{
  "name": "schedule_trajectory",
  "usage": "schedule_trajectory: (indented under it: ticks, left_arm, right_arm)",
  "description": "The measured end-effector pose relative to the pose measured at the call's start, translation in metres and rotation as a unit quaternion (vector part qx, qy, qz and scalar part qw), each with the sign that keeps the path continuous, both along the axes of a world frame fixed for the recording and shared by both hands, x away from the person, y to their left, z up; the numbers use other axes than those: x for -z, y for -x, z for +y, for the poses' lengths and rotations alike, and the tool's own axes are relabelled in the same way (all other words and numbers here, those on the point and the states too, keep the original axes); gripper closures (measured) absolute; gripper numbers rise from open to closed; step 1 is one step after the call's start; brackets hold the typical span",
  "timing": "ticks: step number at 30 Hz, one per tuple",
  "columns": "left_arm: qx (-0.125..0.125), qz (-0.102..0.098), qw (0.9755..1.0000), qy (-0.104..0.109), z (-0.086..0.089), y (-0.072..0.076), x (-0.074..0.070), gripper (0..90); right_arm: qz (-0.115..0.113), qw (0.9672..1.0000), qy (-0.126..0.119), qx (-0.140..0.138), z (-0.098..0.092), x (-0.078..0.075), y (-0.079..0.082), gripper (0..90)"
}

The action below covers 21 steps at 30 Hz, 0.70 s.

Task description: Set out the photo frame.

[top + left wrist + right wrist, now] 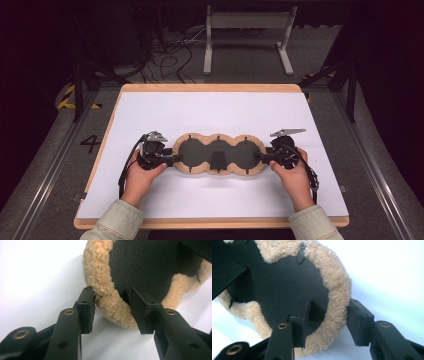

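The left tool clamps the fleecy rim at the left end of the three-lobed black pad, which lies mid-way across the white surface. The right tool clamps the rim at its right end.

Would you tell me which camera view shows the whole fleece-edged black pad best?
The high view: the fleece-edged black pad lies there entire on the white table, three joined lobes between both grippers. The left gripper view shows one end lobe with its woolly rim between the jaws; the right gripper view shows the other end likewise.
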<state>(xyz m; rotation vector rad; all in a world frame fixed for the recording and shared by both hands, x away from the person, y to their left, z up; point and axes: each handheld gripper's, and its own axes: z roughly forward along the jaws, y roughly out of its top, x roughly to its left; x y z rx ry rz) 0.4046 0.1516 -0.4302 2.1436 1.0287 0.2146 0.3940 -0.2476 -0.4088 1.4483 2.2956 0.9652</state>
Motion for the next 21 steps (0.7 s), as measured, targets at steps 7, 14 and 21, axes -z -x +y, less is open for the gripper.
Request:
schedule_trajectory:
  ticks: [7, 14, 21]
  left_arm:
    - [0.000, -0.004, 0.9999, 0.012, 0.005, 0.006, -0.002, 63.3]
    - [0.008, -0.009, 0.9999, 0.012, 0.008, 0.012, -0.006, 66.7]
    - [0.020, -0.012, 0.9997, 0.010, 0.010, 0.021, -0.012, 67.0]
  right_arm:
    - [-0.010, 0.9999, 0.011, -0.005, -0.001, -0.007, 0.009, 62.6]
    - [-0.023, 0.9994, 0.023, -0.015, -0.002, -0.012, 0.019, 65.8]
    - [-0.028, 0.9988, 0.025, -0.031, -0.003, -0.018, 0.030, 65.9]
